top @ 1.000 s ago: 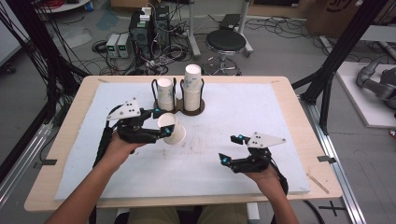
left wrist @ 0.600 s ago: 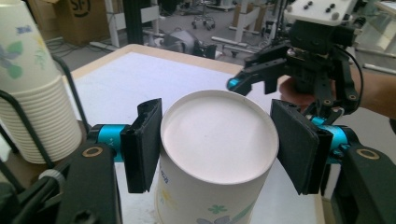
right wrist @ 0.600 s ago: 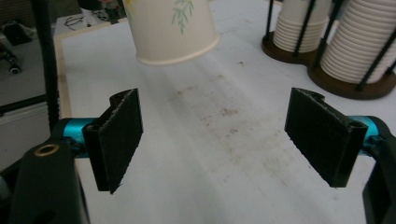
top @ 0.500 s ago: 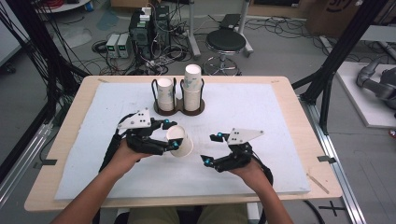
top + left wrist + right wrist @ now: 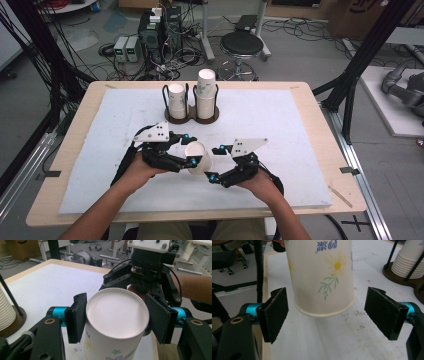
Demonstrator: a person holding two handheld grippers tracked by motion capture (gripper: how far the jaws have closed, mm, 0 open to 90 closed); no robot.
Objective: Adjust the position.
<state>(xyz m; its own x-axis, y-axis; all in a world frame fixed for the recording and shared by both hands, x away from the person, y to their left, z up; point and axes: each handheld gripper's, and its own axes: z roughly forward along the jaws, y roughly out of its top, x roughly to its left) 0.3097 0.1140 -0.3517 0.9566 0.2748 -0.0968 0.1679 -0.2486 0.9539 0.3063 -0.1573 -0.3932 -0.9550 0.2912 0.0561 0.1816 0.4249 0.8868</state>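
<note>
Paper cup (image 5: 198, 156) (flower-printed) is clamped in the left tongs (image 5: 192, 150), held sideways above the bench (image 5: 300, 130). The right tongs (image 5: 214, 164) have closed in from the right, jaws spread wide around its rim end, not touching; a handover looks imminent.

A white paper cup (image 5: 323, 277) printed with a yellow daisy, green leaves and blue lettering sits between matte black pads with turquoise metal collars on the left tongs (image 5: 116, 323). The cup's inside (image 5: 116, 312) is plain white. The right tongs (image 5: 329, 315) carry the same black pads and turquoise collars, under a pale grey three-cornered plate (image 5: 248, 146). Both work over a white foam mat (image 5: 280, 125) laid on a light wooden desk (image 5: 320, 107). Stacks of white paper cups (image 5: 206, 95) stand in a dark brown round-based holder (image 5: 192, 119) with black wire uprights.
</note>
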